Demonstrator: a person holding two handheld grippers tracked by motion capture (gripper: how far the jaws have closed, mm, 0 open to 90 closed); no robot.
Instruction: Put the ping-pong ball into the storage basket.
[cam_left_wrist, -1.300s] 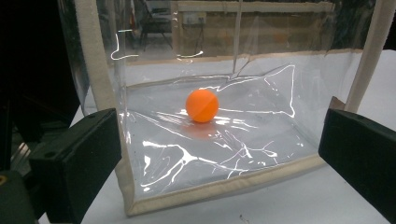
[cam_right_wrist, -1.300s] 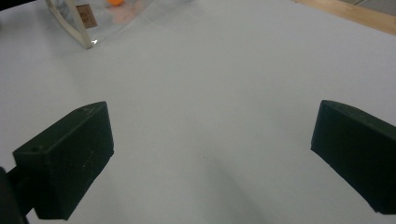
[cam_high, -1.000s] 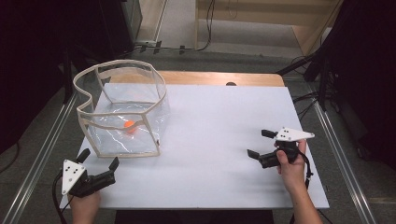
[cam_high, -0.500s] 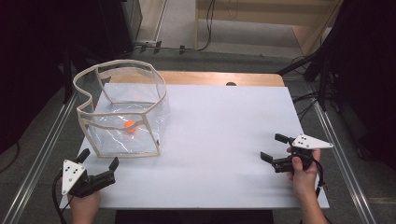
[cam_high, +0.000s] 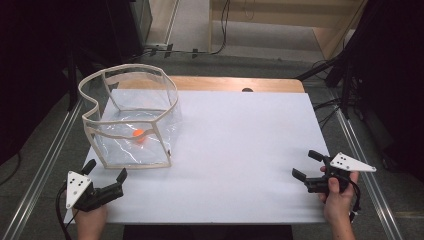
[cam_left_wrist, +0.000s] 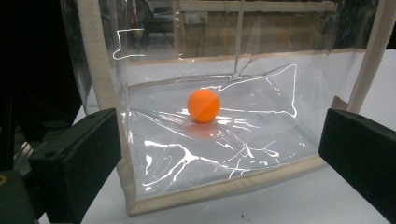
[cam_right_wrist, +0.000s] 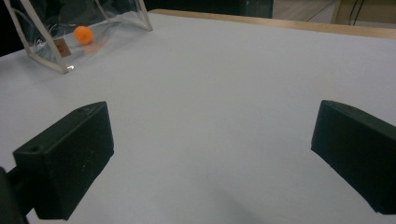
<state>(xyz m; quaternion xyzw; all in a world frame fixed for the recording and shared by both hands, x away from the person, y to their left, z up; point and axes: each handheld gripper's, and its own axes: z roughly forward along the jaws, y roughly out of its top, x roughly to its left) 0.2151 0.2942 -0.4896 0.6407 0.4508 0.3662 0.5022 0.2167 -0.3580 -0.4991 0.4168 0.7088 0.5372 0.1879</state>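
Observation:
A clear plastic bag with a beige trim (cam_high: 131, 120) stands open on the left of the white table (cam_high: 240, 150). An orange ball (cam_high: 138, 134) lies on its floor, also plain through the bag wall (cam_left_wrist: 215, 154) as the ball (cam_left_wrist: 203, 105) in the left gripper view. My left gripper (cam_high: 105, 170) rests open near the table's front left corner, just short of the bag. My right gripper (cam_high: 307, 164) is open at the front right, far from the bag (cam_right_wrist: 56, 37) and the ball (cam_right_wrist: 83, 34), nothing between its jaws.
A wooden strip (cam_high: 235, 83) runs along the table's far edge. Metal rails (cam_high: 45, 165) flank the table on both sides, with cables on the floor beyond. Bare white surface lies between the bag and the right gripper.
My right gripper has drawn back toward the front right corner of the table, staying open. The left gripper, the bag and the ball have not moved.

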